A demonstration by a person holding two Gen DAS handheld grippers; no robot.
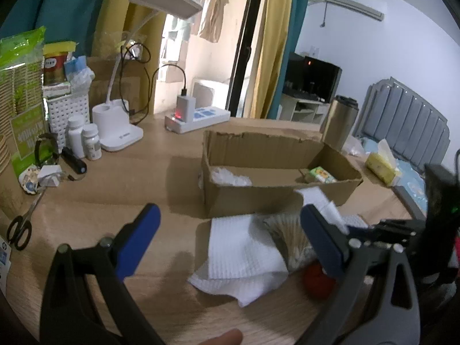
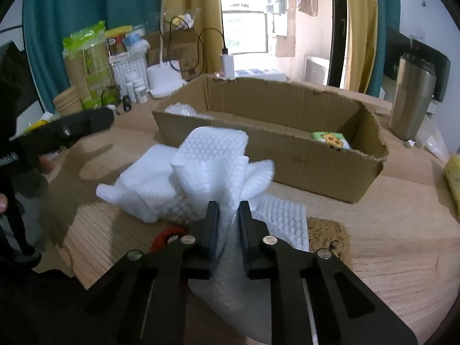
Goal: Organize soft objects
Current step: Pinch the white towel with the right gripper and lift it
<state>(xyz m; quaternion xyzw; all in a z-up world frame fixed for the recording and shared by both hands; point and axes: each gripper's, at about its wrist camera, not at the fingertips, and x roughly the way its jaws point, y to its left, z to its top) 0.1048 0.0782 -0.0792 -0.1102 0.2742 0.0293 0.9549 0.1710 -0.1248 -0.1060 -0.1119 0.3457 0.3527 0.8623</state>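
Wooden desk (image 2: pixel 388 230): right claw (image 2: pixel 228 210) pinching white cloth (image 2: pixel 212 155).

Red object (image 1: pixel 316 283) — blurred, mostly hidden beneath white cloth (image 1: pixel 244 258).

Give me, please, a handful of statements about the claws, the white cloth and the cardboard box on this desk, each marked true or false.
1. The right claw is shut on the white cloth. True.
2. The left claw is shut on the scissors. False: it is open and holds nothing; the scissors lie flat on the desk off to its left.
3. The cardboard box has nothing in it. False: a small green packet lies at its right end and something white at its left end.
4. The steel tumbler stands upright outside the box. True.
5. The desk lamp lies inside the box. False: it stands on the desk, left of the box.
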